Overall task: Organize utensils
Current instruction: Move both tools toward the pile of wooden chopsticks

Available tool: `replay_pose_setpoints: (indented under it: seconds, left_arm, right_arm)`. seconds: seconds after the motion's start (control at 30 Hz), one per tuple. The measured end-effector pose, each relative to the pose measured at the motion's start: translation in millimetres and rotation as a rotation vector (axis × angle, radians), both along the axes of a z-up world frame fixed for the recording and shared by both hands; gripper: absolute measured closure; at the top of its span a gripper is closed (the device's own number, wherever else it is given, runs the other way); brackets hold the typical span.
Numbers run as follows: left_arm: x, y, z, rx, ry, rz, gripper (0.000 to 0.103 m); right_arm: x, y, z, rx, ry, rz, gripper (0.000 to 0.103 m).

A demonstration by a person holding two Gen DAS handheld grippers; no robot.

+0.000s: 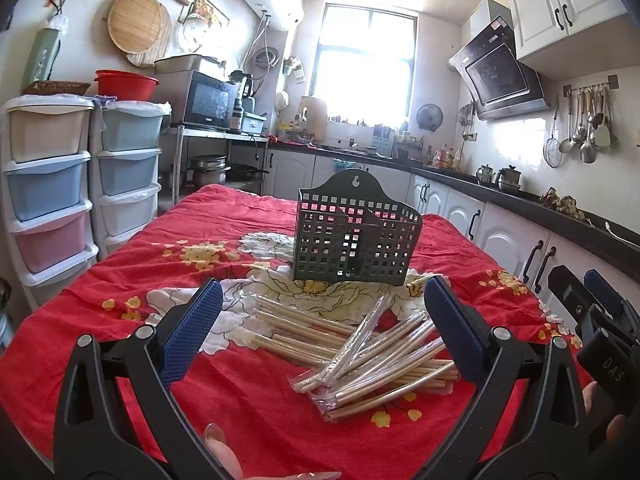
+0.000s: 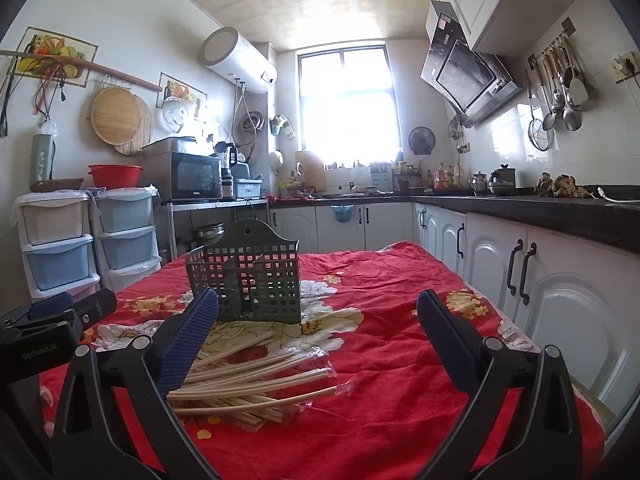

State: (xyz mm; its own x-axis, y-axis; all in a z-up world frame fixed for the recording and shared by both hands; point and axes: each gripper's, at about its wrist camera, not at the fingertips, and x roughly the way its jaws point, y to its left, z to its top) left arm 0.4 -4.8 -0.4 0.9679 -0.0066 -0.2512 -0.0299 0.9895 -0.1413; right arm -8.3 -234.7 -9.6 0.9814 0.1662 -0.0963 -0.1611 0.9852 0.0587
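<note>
The fingers of the left gripper (image 1: 322,330) are spread wide with nothing between them, hanging above a pile of chopsticks (image 1: 360,350), some in clear wrappers, some bare. The right gripper (image 2: 318,334) is likewise spread and empty, with the pile low and to its left. The chopsticks lie on a red flowered cloth (image 1: 248,412) covering the table. Just behind them stands a dark green holder (image 1: 356,236), upright, its perforated walls and inner dividers visible, with nothing showing inside.
</note>
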Motion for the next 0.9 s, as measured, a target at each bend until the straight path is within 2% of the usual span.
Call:
replay_pose_setpoints:
  seconds: [0.53, 0.8, 0.9]
  left_arm:
    - [-1.3, 8.7, -3.6, -0.019, 0.009, 0.003, 0.010]
    - [3.2, 27.6, -4.8, -0.072, 0.049, 0.030, 0.010]
    - [5.4, 38.3, -4.7, -0.090, 0.068, 0.041, 0.010]
  right_arm:
    - [1.4, 6.4, -0.8, -0.025, 0.019, 0.027, 0.006]
    - [11.7, 21.5, 4.0, -0.082, 0.068, 0.092, 0.006]
    - [23.3, 26.0, 7.7, -0.085, 0.121, 0.134, 0.006]
